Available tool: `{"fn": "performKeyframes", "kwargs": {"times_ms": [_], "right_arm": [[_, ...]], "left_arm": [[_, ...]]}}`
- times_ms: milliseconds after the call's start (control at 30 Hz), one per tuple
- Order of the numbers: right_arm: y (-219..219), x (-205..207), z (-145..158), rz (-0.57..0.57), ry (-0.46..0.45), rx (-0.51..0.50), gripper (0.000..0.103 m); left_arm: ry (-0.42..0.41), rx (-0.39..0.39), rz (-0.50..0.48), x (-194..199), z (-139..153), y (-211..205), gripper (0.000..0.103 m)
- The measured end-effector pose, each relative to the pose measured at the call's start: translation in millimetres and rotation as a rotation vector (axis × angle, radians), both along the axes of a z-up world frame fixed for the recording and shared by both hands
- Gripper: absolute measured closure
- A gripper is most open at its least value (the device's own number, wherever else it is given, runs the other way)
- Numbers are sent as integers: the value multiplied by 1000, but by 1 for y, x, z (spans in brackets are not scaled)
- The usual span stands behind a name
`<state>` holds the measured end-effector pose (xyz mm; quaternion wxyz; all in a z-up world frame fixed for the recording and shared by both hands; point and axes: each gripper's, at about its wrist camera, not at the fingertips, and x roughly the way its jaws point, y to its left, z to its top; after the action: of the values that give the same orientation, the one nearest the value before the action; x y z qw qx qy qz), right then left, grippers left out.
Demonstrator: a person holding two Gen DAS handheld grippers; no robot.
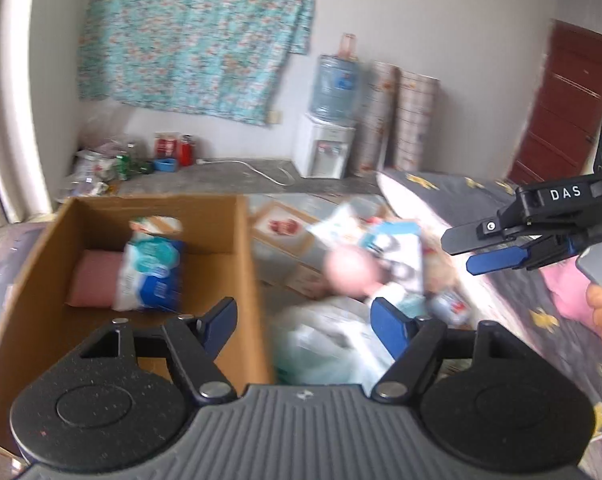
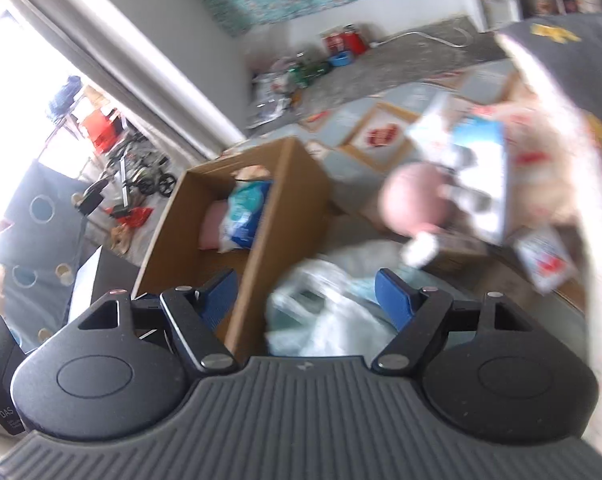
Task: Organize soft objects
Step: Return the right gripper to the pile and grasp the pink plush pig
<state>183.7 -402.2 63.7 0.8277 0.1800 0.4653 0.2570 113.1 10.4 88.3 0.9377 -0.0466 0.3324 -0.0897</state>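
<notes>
A bare room with pale walls, a turquoise flowered cloth [image 1: 197, 36] hung across the upper left of the left wrist view and a white water dispenser [image 1: 325, 148] standing against the far wall. On the floor at lower left sits an open brown cardboard box [image 1: 229, 280]. Two soft things already lie inside it: a pink cushion-like block [image 1: 91, 280] and, leaning against it, a blue-and-white plastic pack of soft goods [image 1: 151, 272].

To the right of the box, at the frame's centre, a heap [image 1: 381, 252] is left on the patterned floor mat: a round pink plush shape, white and blue packets, and a crumpled translucent plastic bag [image 1: 325, 344] nearest the camera. Motion blur hides their detail.

The left tool [image 1: 301, 320] stands wide with nothing between its blue pads. The right tool [image 2: 306, 292] is likewise wide and empty, and appears at the right edge of the left view, above a dark bedcover with yellow figures [image 1: 453, 196].

I judge the sorting as begun but far from finished: two items boxed, most of the heap still outside.
</notes>
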Motion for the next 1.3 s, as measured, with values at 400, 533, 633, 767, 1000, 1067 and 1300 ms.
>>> {"fn": "performKeyframes", "kwargs": {"times_ms": [400, 533, 633, 767, 1000, 1067, 1300], "right_arm": [[-67, -18, -33, -95, 31, 41, 27], [-64, 2, -43, -95, 41, 64, 27], [-57, 25, -55, -96, 58, 79, 28], [-47, 65, -70, -117, 78, 95, 29], [-18, 146, -96, -119, 100, 26, 32], [-9, 166, -103, -113, 111, -3, 33], [30, 209, -128, -37, 182, -121, 34]], "left_arm": [[36, -46, 18, 21, -32, -58, 31], [65, -74, 73, 46, -38, -59, 35], [116, -113, 123, 73, -46, -55, 41], [181, -118, 107, 111, -62, -58, 43], [279, -77, 36, 163, -96, -78, 43], [293, -88, 33, 173, -102, -79, 43], [378, -123, 46, 200, -123, -82, 43]]}}
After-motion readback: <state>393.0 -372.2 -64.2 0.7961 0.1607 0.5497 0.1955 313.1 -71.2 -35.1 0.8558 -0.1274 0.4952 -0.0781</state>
